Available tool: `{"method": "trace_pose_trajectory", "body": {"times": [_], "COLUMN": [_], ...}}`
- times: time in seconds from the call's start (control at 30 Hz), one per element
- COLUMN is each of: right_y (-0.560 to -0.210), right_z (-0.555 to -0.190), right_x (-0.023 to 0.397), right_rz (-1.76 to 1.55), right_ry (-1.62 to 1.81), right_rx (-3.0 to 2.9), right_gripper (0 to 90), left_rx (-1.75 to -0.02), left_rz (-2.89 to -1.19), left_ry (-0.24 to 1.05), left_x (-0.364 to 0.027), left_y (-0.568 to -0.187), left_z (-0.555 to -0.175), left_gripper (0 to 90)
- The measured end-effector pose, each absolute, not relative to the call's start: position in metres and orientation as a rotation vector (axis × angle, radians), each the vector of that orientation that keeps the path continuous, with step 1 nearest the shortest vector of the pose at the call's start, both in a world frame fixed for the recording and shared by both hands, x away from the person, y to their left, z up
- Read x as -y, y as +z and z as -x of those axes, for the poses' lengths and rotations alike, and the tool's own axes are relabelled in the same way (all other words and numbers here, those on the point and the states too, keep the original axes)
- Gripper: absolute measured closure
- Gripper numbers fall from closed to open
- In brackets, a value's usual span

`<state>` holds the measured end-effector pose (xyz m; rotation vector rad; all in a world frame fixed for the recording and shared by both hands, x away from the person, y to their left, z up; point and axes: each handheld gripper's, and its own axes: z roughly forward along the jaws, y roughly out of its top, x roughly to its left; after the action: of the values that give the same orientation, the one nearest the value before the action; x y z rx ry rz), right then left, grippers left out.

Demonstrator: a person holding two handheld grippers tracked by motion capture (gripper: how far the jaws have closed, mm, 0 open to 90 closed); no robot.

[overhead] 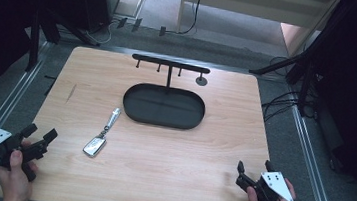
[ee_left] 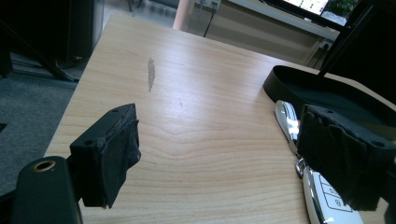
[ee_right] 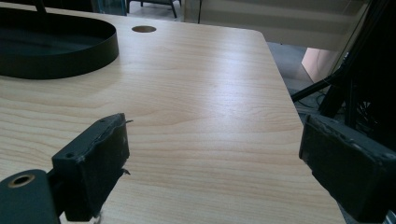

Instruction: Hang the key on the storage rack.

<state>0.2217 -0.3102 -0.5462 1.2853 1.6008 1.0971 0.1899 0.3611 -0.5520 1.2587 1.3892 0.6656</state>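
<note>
Key fob (overhead: 95, 145) is lying on the table (overhead: 198, 178) at lower left of centre, near the black tray (overhead: 164, 105) with its hook rack (overhead: 170, 63). Both hand-held grippers, left (overhead: 42, 135) and right (overhead: 253, 166), are waiting wide and empty; seemingly nothing is done yet.

High view looks down; 2 low gripper views face forward, apparently sharing the table (overhead: 161, 154) and tray (overhead: 164, 106).

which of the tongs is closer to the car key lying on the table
Left. The left tongs sit open at the table's near left corner, just beside the car key. The right tongs are open at the near right corner, far across the table from it.
</note>
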Motion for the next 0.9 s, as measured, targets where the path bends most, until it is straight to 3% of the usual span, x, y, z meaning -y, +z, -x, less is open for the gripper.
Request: {"method": "trace_pose_trajectory", "body": {"times": [0.23,0.43,0.9], "right_y": [-0.546,-0.546,-0.546], "right_z": [-0.223,-0.223,-0.223], "right_x": [0.310,0.310,0.309], "right_rz": [-1.288,-1.285,-1.290], "right_ry": [1.089,1.084,1.075], "right_rx": [-1.606,-1.611,-1.602], "right_gripper": [8.1,8.2,8.6], "left_rx": [-1.358,-1.441,-1.407], "left_rz": [-1.261,-1.345,-1.573], "left_ry": [0.689,0.784,0.605], "left_x": [-0.361,-0.349,-0.304], "left_y": [-0.550,-0.547,-0.516], "left_z": [-0.189,-0.197,-0.224], "left_gripper": [13.8,13.7,6.0]}}
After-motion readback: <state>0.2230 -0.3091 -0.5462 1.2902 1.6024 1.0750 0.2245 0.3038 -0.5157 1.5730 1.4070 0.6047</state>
